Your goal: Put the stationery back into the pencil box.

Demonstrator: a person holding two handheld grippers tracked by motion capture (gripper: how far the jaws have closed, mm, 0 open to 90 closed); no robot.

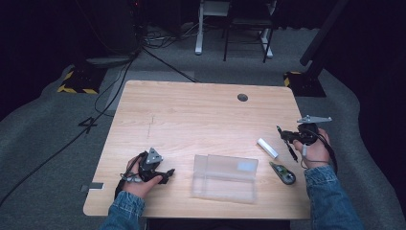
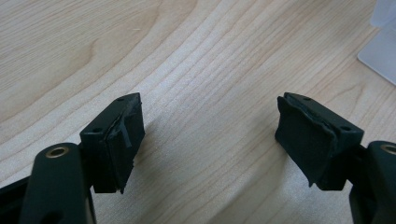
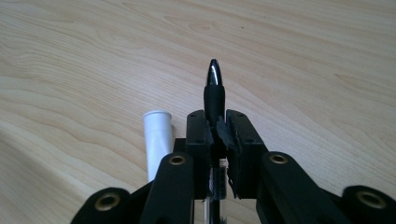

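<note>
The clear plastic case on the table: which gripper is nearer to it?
Left. The left gripper sits just beside the clear plastic case; the right gripper is farther off.

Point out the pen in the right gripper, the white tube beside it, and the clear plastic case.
pen (image 3: 214,91): right gripper view, on its black grip section above the jaws.
white tube (image 3: 157,135): right gripper view, on its upper barrel.
clear plastic case (image 1: 225,177): high view, on the middle of its lid.
</note>
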